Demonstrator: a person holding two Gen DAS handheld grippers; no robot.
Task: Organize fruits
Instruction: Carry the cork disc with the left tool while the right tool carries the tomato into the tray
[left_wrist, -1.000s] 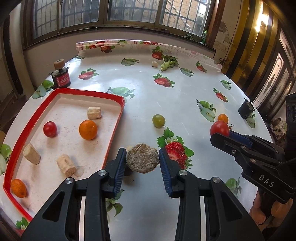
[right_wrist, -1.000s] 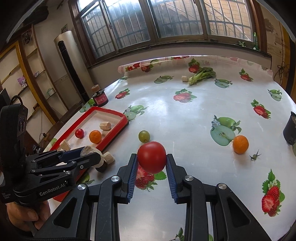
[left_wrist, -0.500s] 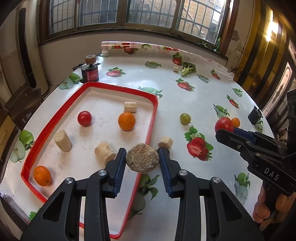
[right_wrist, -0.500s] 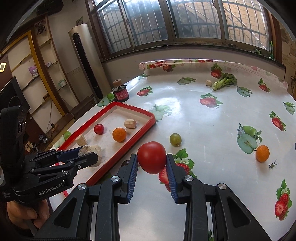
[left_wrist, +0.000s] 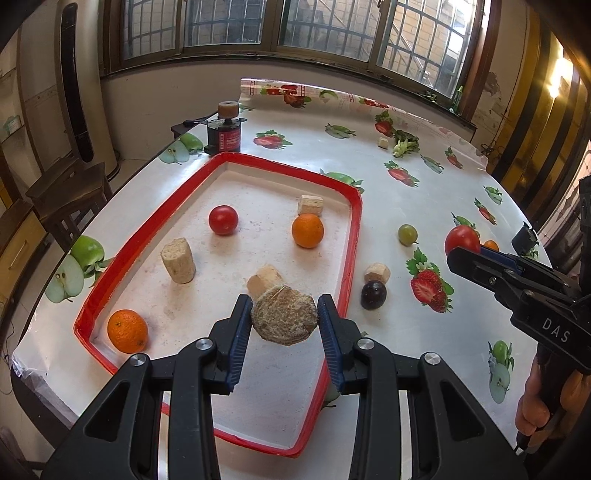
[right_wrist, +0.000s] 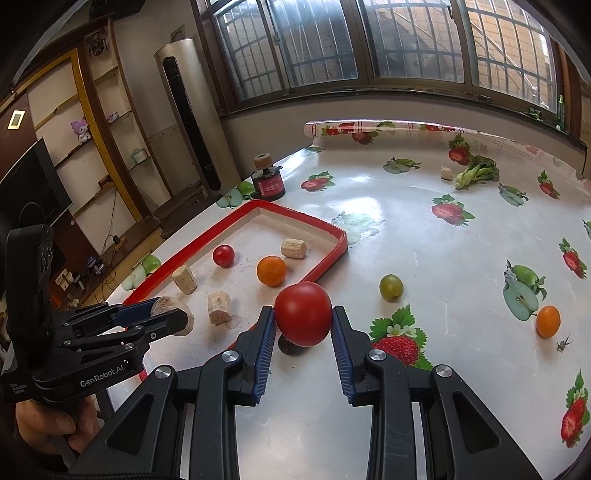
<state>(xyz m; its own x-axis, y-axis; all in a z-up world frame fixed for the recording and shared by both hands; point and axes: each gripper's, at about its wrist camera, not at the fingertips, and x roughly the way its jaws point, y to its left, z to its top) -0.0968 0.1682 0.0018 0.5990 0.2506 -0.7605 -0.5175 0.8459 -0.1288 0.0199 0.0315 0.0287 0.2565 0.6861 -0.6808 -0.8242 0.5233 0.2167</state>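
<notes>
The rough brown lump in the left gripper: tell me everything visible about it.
The rough brown disc-shaped lump is flattish and rounded, with a grainy, crumbly tan-brown surface and a faint crack near its top. It is clamped edge-on between the left gripper's blue ribbed fingers, held in the air above the red-rimmed tray, touching nothing else.

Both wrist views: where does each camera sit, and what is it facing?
Left wrist view: on the left tongs, looking down along them over the red tray; they clamp a brown rough lump; the right tongs and a hand show at right.
Right wrist view: on the right tongs, facing the tray's near corner and the table; they clamp a red tomato; the left tongs show at left.
Shared: tray, tomato, lump, green fruit.
</notes>
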